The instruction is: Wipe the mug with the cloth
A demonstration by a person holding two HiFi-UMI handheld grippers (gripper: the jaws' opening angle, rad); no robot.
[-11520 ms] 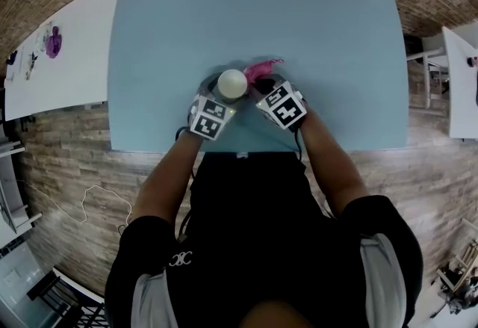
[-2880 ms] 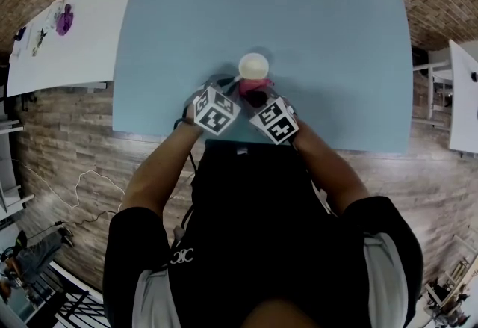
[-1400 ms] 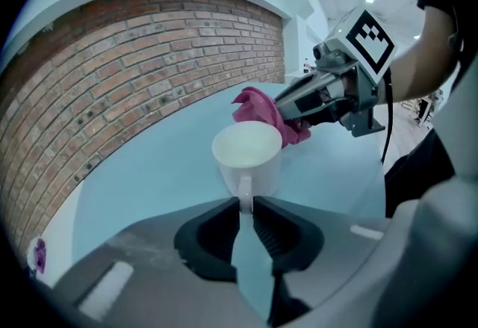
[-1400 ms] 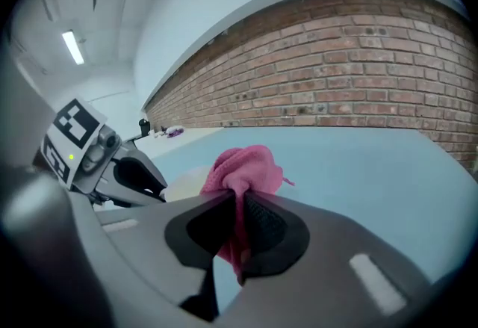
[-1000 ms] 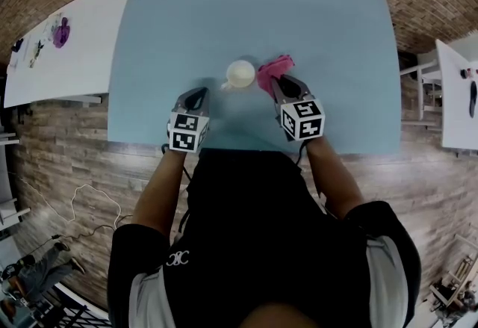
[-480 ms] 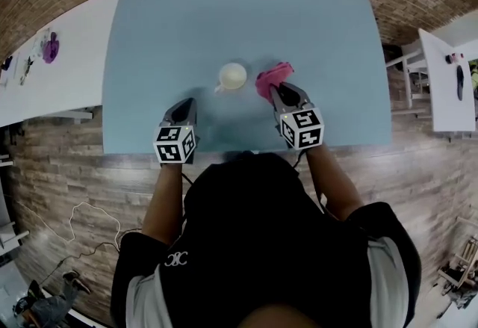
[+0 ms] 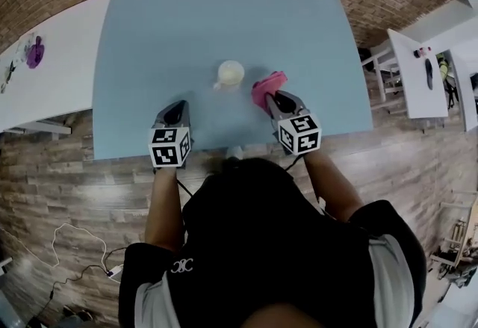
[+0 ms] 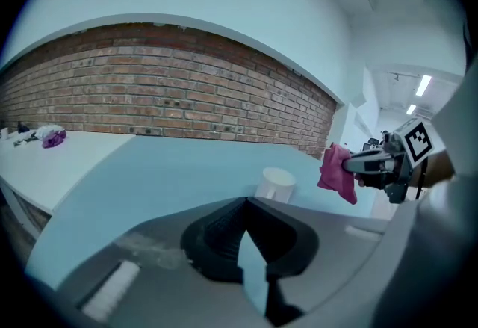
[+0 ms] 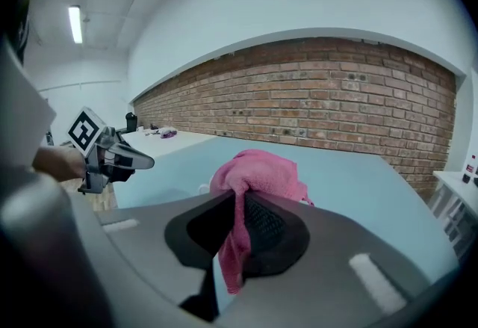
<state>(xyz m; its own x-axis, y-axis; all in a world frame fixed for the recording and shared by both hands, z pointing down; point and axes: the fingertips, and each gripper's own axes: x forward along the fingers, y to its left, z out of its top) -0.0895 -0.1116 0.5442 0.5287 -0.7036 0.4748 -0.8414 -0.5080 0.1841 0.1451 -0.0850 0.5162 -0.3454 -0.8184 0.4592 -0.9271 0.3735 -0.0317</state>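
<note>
Backed off mug (image 7: pixel 230 74) toward 6 o'clock | left hand-held gripper (image 7: pixel 179 107) closed, empty | right hand-held gripper (image 7: pixel 275 99) pinching cloth (image 7: pixel 265 86), likely done wiping

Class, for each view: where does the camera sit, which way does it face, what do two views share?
Head view: on the head, looking down at the table; arms, left gripper, right gripper show.
Left gripper view: on that gripper, facing the mug; shut empty jaws show.
Right gripper view: on that gripper, facing the brick wall; jaws clamp the cloth.
Shared: each gripper view shows the other.
</note>
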